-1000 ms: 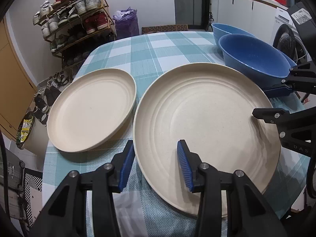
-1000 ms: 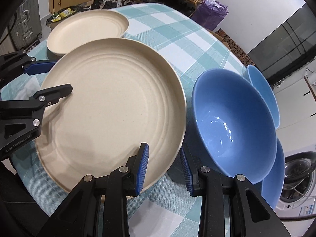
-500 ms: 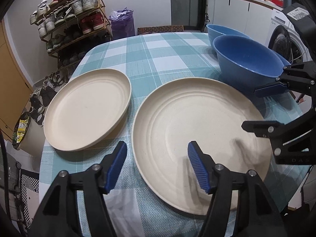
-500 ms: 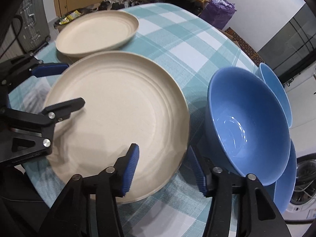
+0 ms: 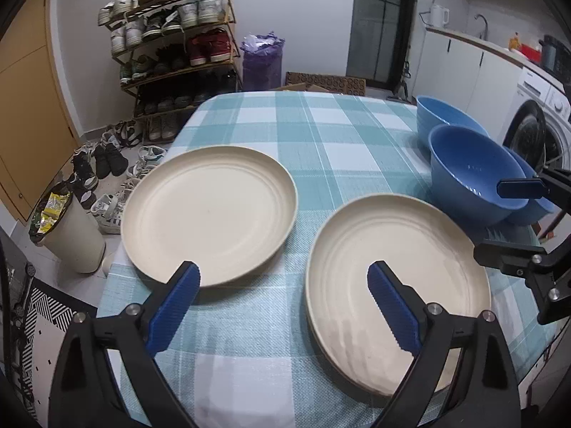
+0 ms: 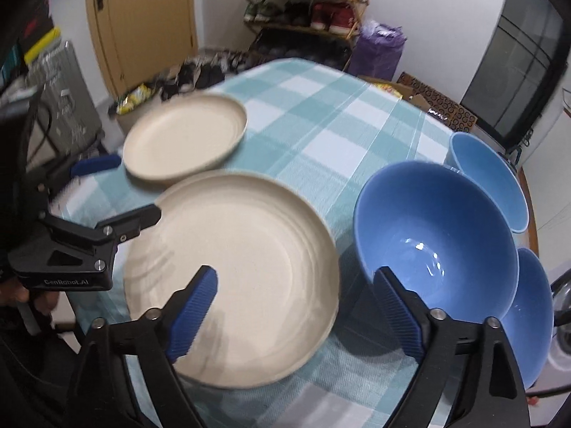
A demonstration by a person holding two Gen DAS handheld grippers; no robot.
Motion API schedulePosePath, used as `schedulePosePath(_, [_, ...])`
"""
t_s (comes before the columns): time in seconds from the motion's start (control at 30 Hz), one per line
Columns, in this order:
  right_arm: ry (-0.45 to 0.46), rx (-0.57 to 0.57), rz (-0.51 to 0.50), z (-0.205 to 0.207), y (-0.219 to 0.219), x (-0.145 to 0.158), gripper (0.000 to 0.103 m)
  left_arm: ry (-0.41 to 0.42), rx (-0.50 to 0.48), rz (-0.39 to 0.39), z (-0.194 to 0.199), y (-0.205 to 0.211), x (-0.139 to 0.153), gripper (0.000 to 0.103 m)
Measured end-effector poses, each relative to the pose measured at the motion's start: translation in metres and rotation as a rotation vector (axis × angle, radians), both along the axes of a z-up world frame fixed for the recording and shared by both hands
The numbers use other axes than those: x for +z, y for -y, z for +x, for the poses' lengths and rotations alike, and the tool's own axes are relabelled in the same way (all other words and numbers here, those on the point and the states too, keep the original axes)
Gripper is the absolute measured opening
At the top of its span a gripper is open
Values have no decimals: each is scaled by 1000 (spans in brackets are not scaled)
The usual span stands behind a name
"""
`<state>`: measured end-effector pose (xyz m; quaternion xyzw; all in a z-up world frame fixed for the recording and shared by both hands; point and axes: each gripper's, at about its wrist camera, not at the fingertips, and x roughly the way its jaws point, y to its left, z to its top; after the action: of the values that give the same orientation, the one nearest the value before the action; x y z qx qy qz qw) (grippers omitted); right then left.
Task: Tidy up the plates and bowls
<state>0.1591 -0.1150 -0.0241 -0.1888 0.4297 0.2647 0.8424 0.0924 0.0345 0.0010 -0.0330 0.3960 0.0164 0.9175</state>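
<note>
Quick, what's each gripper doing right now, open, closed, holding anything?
Left gripper: open, holding nothing.
Right gripper: open, holding nothing.

Even indoor light, fisheye warp, motion blur

The third blue bowl [image 6: 531, 324] sits mostly behind the big blue bowl [image 6: 435, 235] and the right gripper's finger, its lower rim unseen. In the right wrist view the far plate [image 6: 185, 139] and left gripper's blue pad [image 6: 96, 164] are smeared by motion blur. The near plate [image 5: 396, 281] has its front rim covered by the left gripper's finger [image 5: 392, 306]
</note>
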Motion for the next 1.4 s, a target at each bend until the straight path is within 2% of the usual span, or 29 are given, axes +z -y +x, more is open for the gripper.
schedulePosePath(0.1, [4,-14,82,5,0,9,101,19,17,-8,-1,-9,6,98])
schedulePosePath(0.33, [-30,-33,196,19,-5,18,102,41,76,-33,-1,-29,14,98])
schedulePosePath(0.83, [-29,-5,223,26,-39,21,102,76,199,-64,2,-76,16,98])
schedulePosePath(1.0, [-26,7,237,27,-49,23,102,83,244,-98,3,-92,12,98])
schedulePosePath(1.13, [-28,6,238,29,-58,23,102,87,275,-89,5,-99,8,98])
schedulePosePath(1.3, [-28,-11,221,37,-72,21,102,69,276,-74,6,-107,1,98])
schedulePosePath(1.4, [-36,-21,211,43,-80,17,102,53,278,-91,9,-114,-6,98])
